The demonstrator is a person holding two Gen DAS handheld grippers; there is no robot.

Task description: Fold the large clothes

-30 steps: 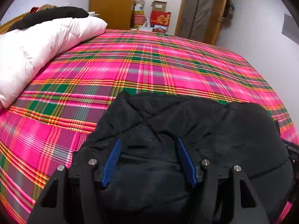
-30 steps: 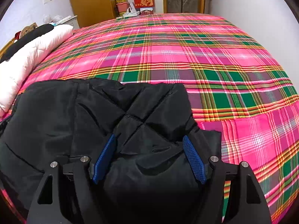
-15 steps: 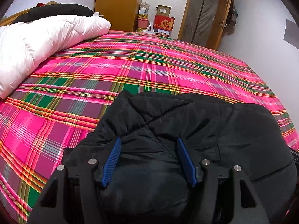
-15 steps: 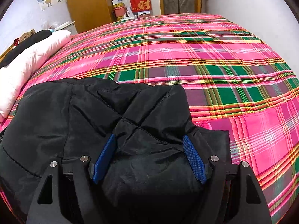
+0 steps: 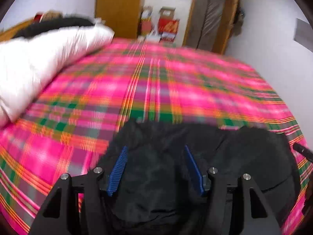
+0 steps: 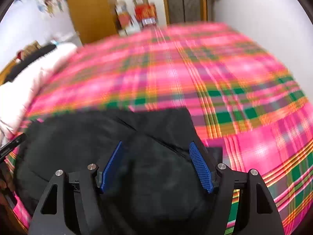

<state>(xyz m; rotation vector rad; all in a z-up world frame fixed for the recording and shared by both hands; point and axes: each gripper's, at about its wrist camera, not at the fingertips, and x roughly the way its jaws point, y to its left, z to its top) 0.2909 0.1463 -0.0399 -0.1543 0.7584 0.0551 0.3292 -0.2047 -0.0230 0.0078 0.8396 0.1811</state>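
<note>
A black quilted jacket lies bunched at the near edge of the bed; it also shows in the right wrist view. My left gripper is open, its blue pads wide apart above the jacket's left part. My right gripper is open too, its blue pads spread above the jacket's right part. Neither holds cloth. Both views are blurred by motion.
The bed has a pink and green plaid sheet. A white duvet with a dark garment on it lies along the left side. A wooden wardrobe, boxes and a door stand behind. A white wall borders the right.
Both grippers have lifted and tilted up while staying open, so more of the far room shows and the jacket sits lower in view. The views have become blurred.
</note>
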